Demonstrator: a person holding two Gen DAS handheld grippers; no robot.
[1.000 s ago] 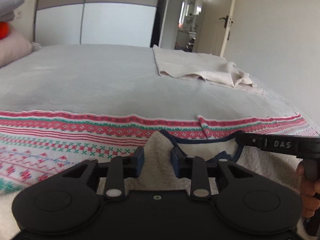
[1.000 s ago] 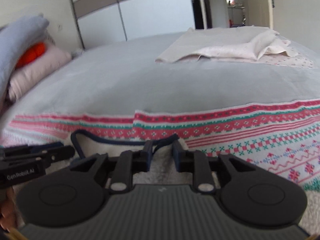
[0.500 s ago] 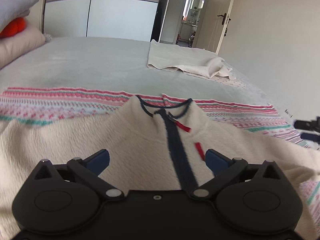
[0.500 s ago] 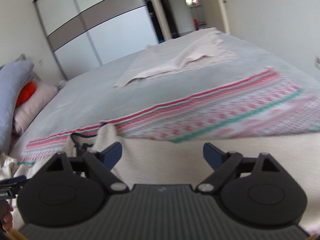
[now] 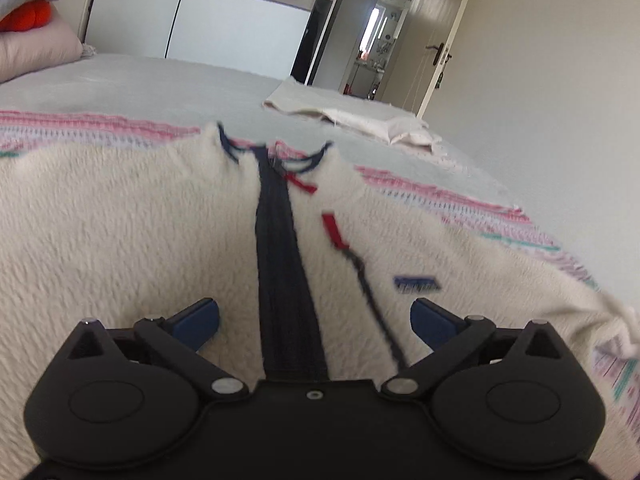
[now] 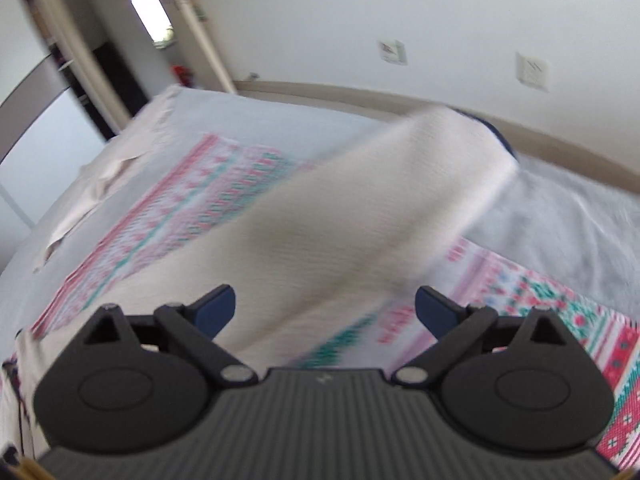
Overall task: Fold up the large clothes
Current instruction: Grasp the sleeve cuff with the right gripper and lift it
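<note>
A cream fleece jacket with a navy zip lies face up on a patterned blanket on the bed. My left gripper hovers open over the chest, and the zip runs between its blue pads, which touch nothing. In the blurred right wrist view one cream sleeve stretches away to a navy cuff near the bed's edge. My right gripper is above the sleeve's near end with its jaws opening wide. The sleeve lies under the gap, clear of the pads.
A folded beige cloth lies further up the grey bedspread. Pillows are stacked at the far left. Beyond the bed stand a wardrobe and an open doorway. A wall with sockets runs along the right side.
Both grippers were shut at the jacket's collar and now stand wide open. The left drew back over the chest. The right swung away to the right, rolling, and now faces the sleeve.
</note>
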